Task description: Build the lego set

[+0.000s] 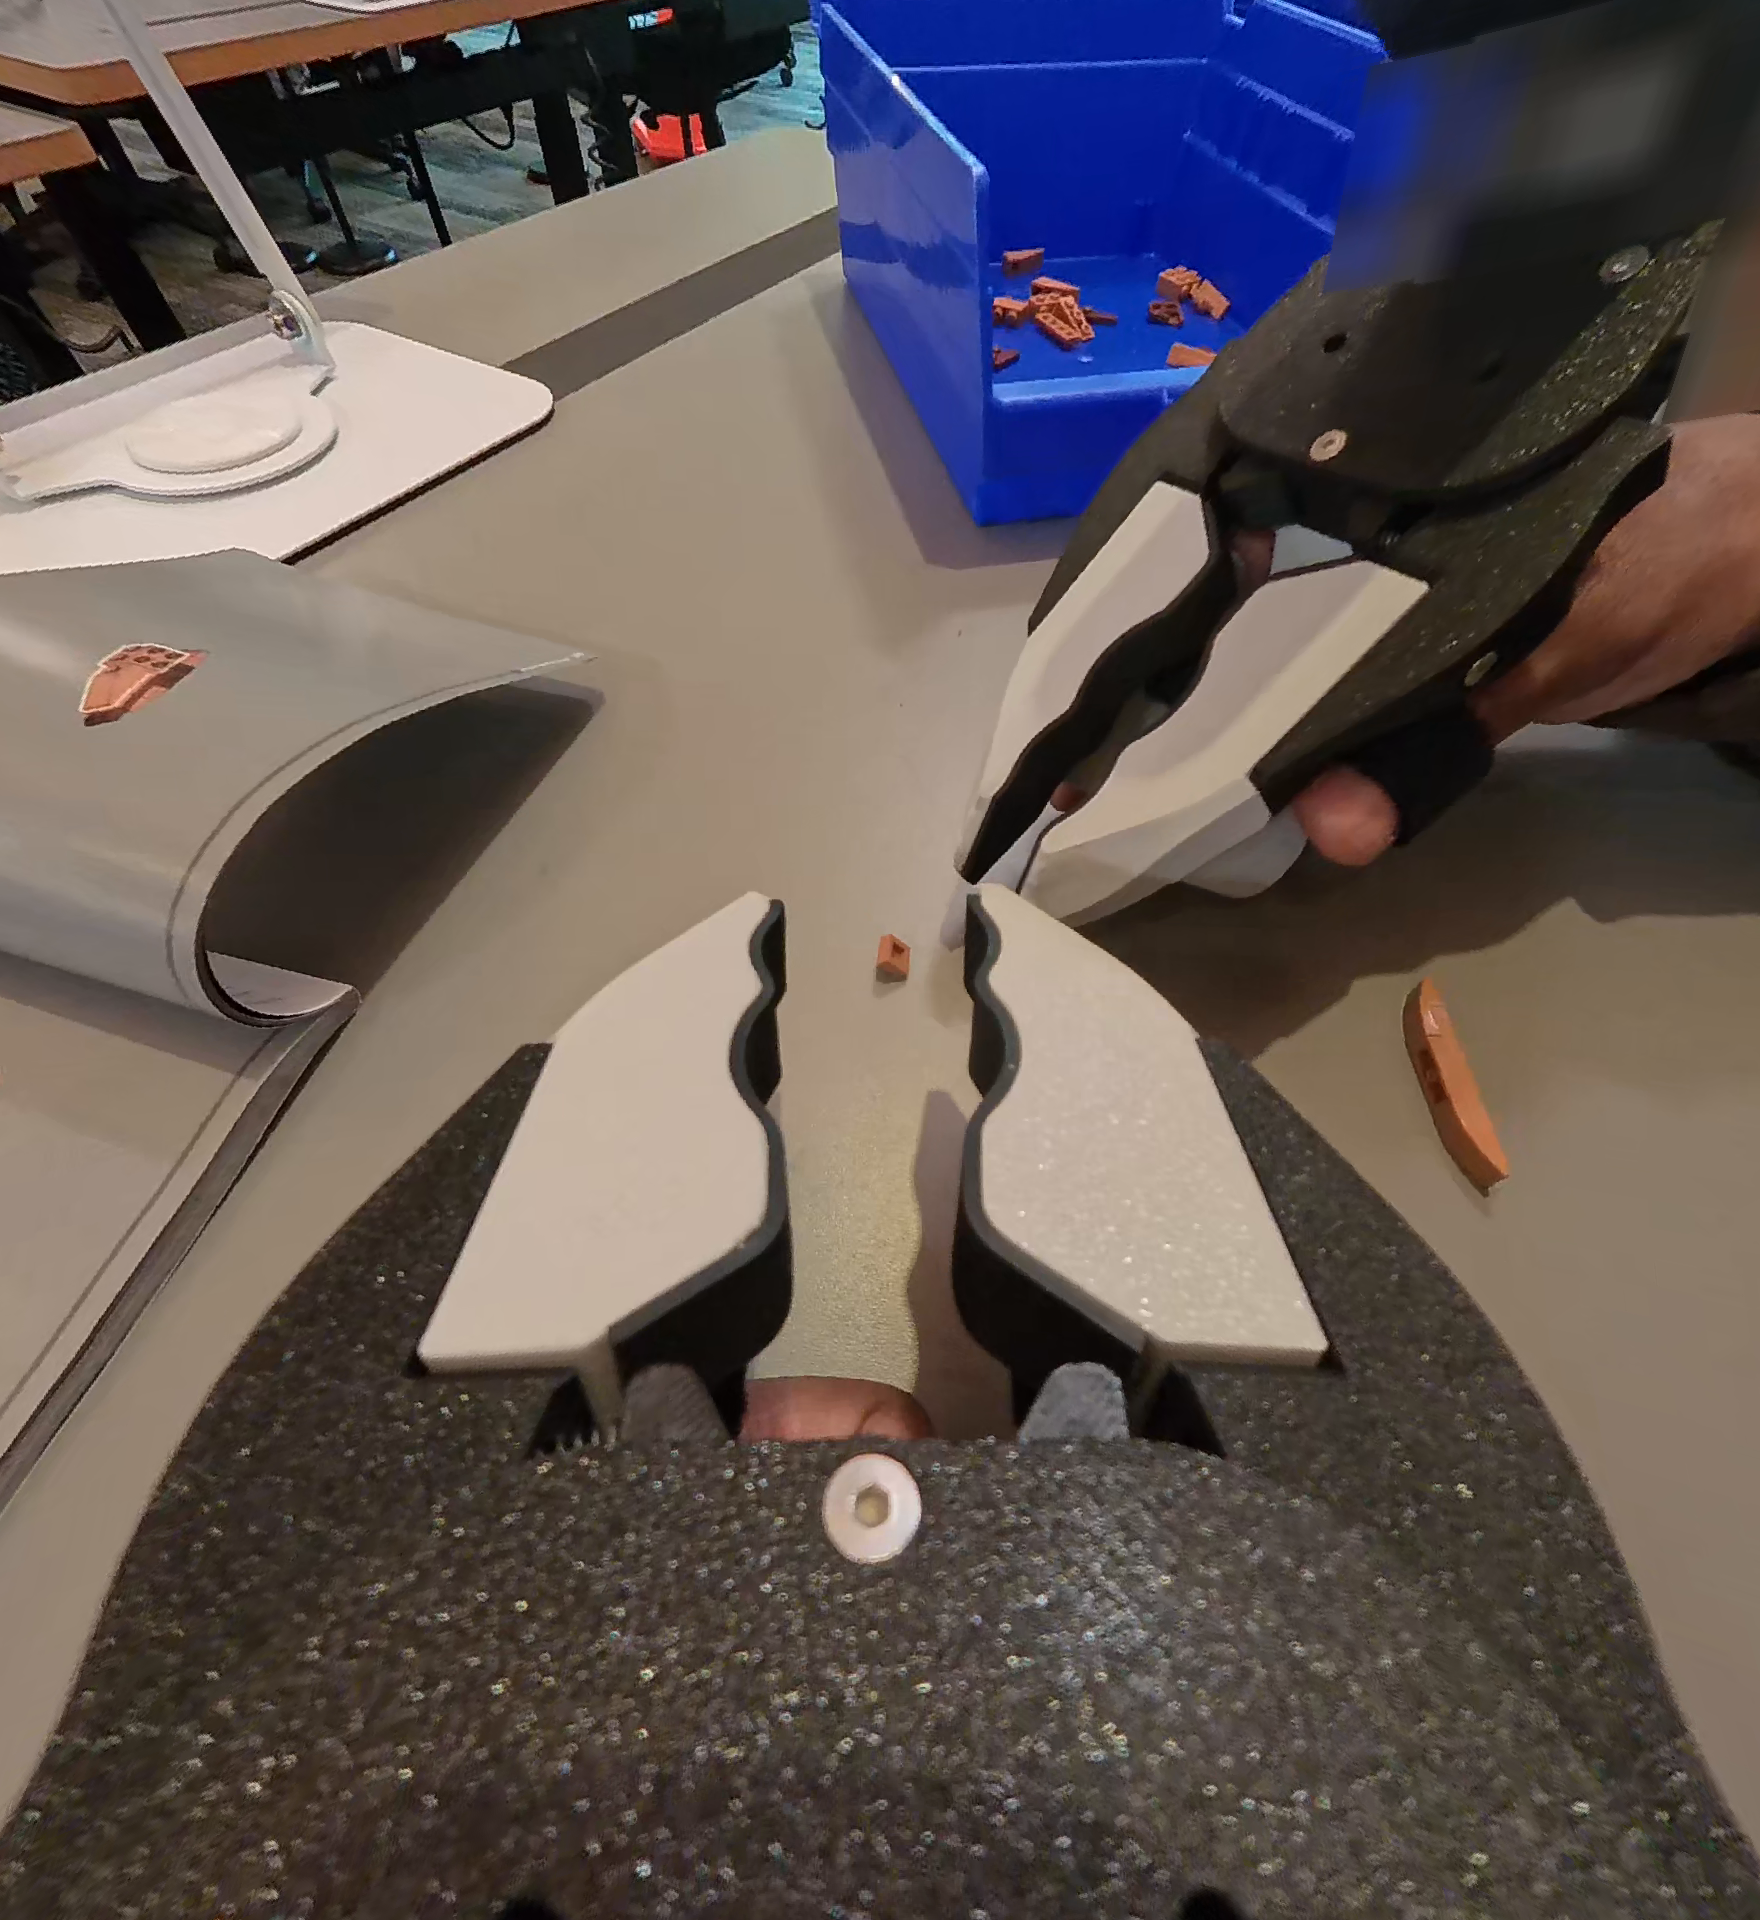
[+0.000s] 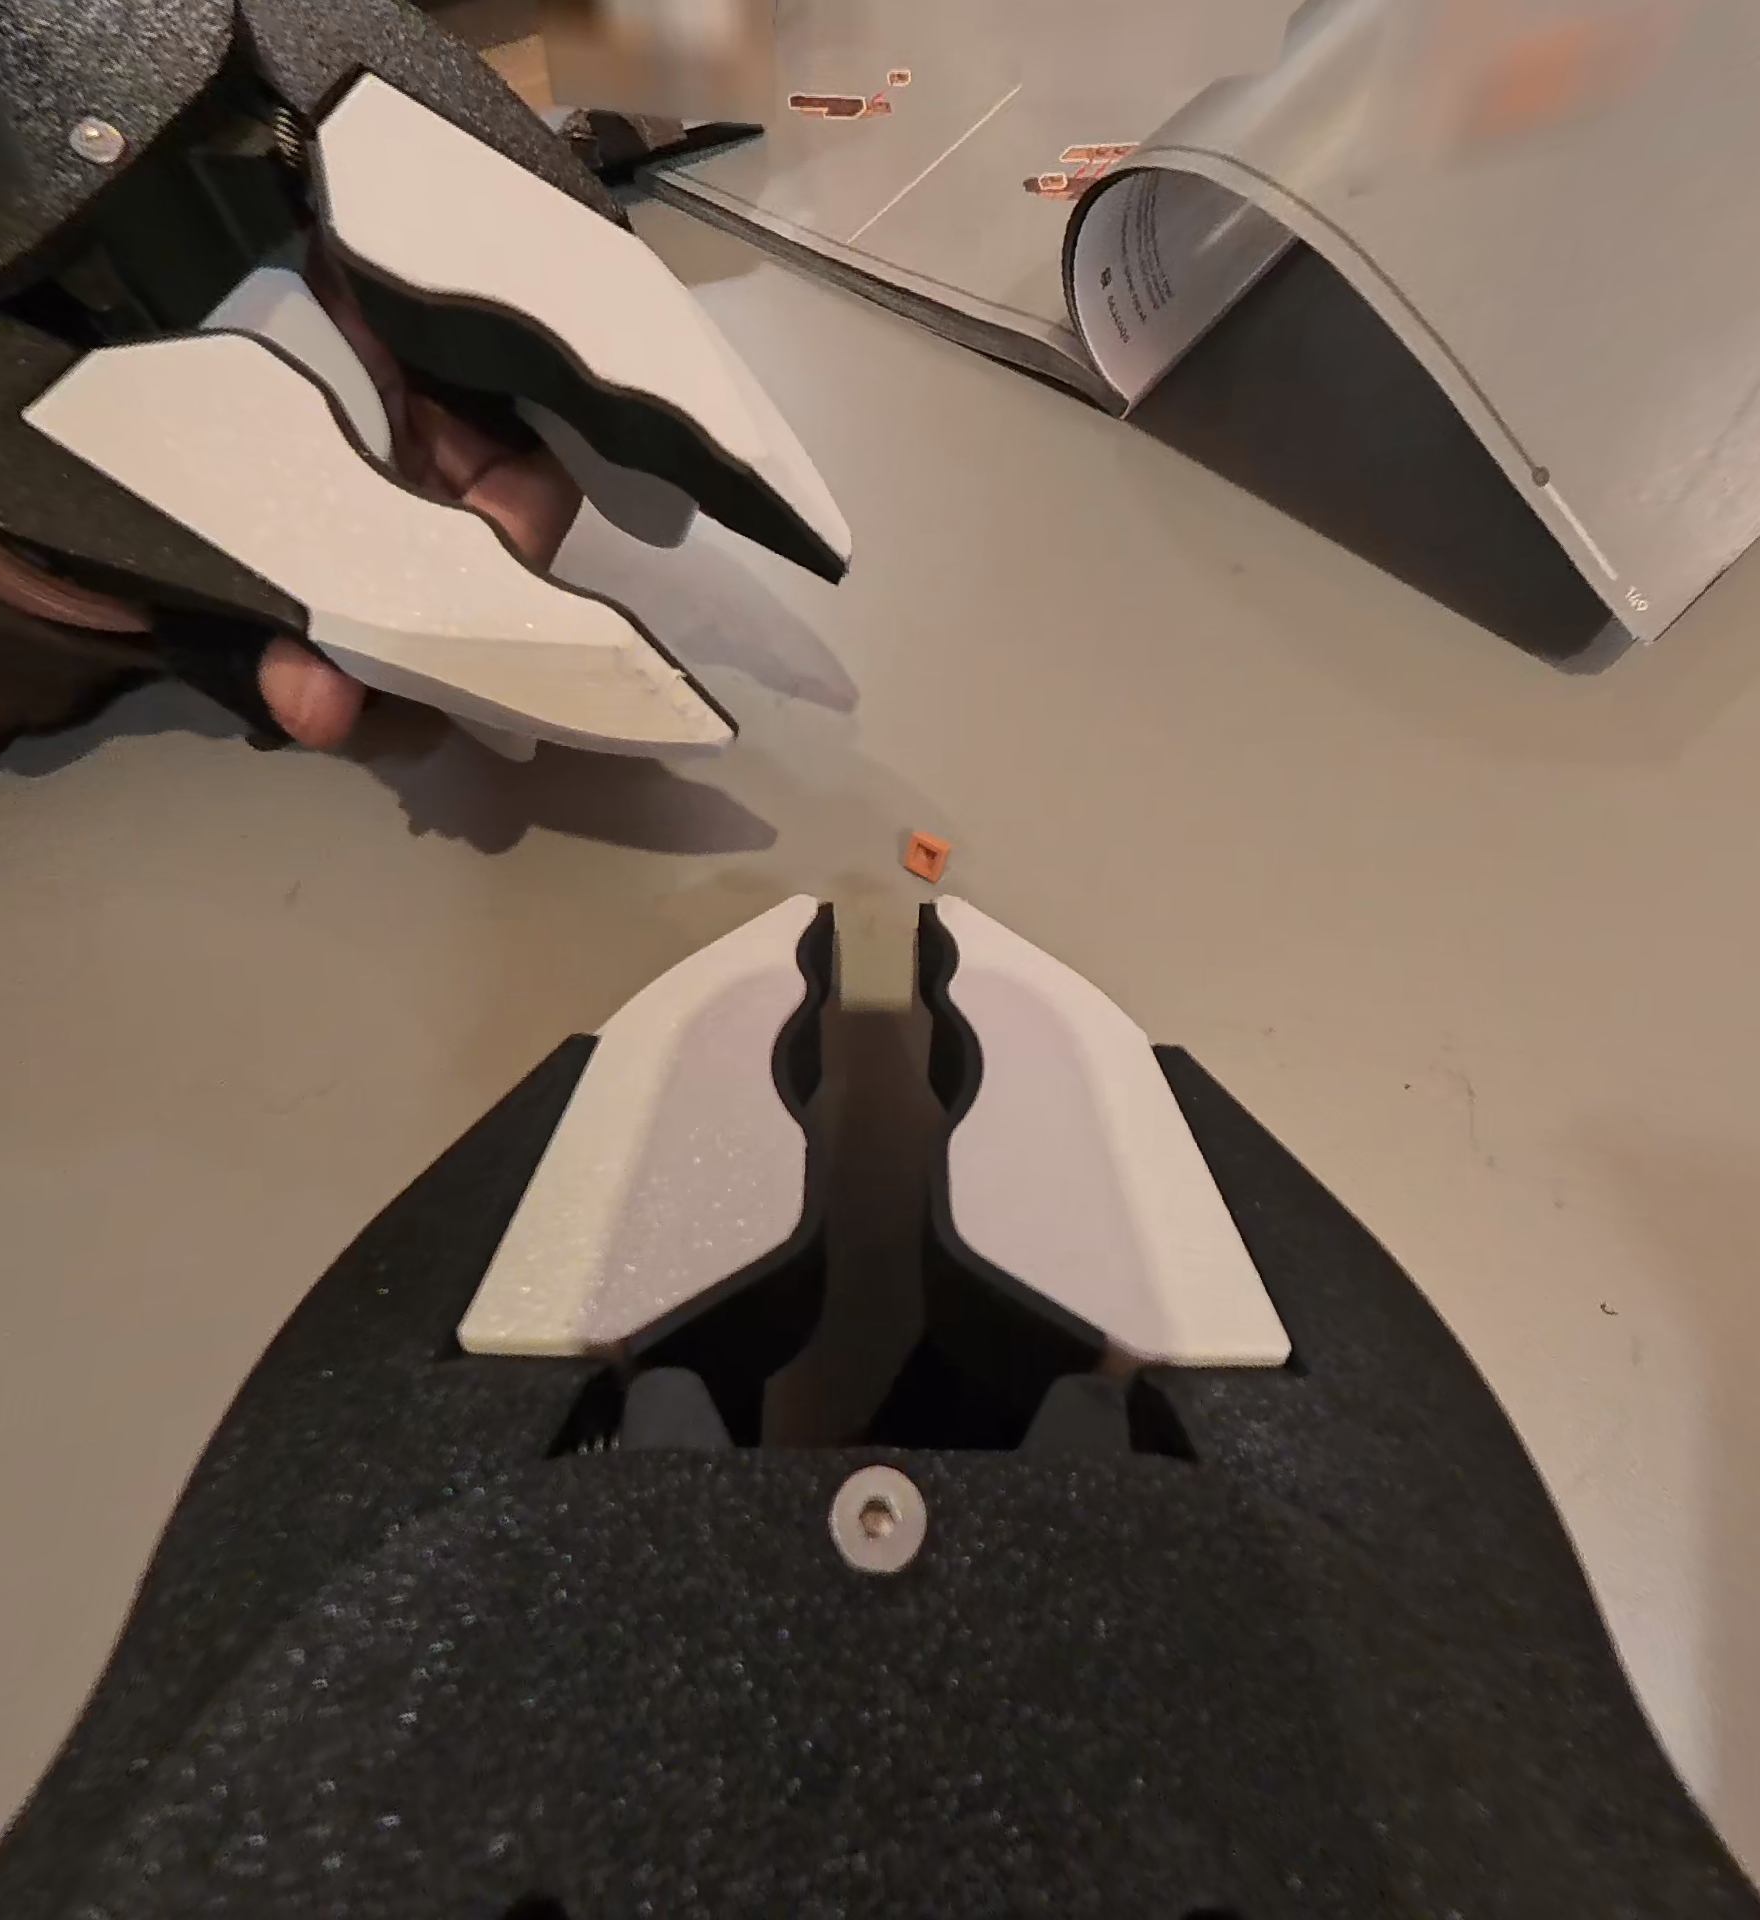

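Booklet [image 1: 180, 748] pages lie open at the left of the grey bench [image 1: 751, 623], one page curled over, with printed brick drawings on them. Behind the booklet a white stand base [image 1: 336, 416] rests on the bench.

At the centre, the left gripper [image 1: 874, 914] points forward with its fingers [image 1: 647, 1122] apart and nothing between them. A tiny brown brick [image 1: 892, 956] lies on the bench just past the tips, in line with the gap and nearer the right-hand finger. In the right wrist view the same brick [image 2: 926, 856] sits just beyond the right gripper [image 2: 876, 906], a little right of its gap, so the piece lies between the two grippers, touched by neither.

Further back, a blue bin [image 1: 959, 312] stands on the bench with a scatter of small brown bricks [image 1: 1063, 312] on its floor.

At the right, the right gripper [image 1: 969, 873] comes in at a slant, held by a hand [image 1: 1686, 582], its tips low near the bench and close to the tip of the left gripper's right-hand finger. Its fingers [image 2: 1063, 1143] are slightly apart and empty. A longer curved brown piece [image 1: 1452, 1086] lies on the bench well to the right of the small brick.
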Demonstrator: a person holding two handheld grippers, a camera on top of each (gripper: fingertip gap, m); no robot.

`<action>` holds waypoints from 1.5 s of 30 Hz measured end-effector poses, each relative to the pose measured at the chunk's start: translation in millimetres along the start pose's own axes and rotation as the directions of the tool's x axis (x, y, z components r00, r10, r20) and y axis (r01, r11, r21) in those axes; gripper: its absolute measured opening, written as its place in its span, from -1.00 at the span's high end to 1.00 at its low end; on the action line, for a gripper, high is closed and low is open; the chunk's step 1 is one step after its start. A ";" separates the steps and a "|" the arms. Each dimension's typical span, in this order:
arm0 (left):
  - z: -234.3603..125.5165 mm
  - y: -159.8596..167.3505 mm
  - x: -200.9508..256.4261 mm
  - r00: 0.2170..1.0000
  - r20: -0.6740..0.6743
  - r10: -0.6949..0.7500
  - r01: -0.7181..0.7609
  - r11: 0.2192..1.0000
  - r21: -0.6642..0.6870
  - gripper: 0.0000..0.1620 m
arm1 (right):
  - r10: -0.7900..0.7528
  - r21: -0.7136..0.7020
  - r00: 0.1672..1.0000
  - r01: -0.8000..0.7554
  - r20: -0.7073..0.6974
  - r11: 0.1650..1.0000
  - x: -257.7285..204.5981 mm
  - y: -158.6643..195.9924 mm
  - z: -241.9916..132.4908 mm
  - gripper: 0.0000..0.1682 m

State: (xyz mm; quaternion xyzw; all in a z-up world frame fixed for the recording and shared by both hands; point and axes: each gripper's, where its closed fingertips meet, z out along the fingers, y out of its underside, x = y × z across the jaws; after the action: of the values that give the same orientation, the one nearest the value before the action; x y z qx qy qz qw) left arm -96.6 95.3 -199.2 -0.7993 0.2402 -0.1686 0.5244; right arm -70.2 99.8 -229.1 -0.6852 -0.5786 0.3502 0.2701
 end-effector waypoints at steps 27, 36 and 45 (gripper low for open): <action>2.2 4.2 1.8 1.000 0.009 0.023 -0.023 0.999 -0.035 0.59 | -0.290 -0.302 0.903 0.194 -0.317 0.934 64.1 -2.8 -217.0 0.74; -0.7 0.9 -4.3 0.999 -0.005 -0.038 0.038 0.999 -0.005 0.60 | -0.190 -0.484 0.965 0.081 -0.180 0.871 166.5 53.5 -190.7 0.68; -1.1 0.6 -9.1 0.992 -0.038 -0.122 0.122 0.992 -0.002 0.60 | -0.263 -0.563 0.964 0.200 -0.033 0.802 202.3 73.3 -146.8 0.62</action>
State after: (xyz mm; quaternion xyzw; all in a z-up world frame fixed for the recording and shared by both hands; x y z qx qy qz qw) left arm -104.8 99.4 -199.5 -0.8090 0.2008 -0.2158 0.5085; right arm 107.6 290.1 -230.4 -0.6761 -0.7189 0.0935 0.1315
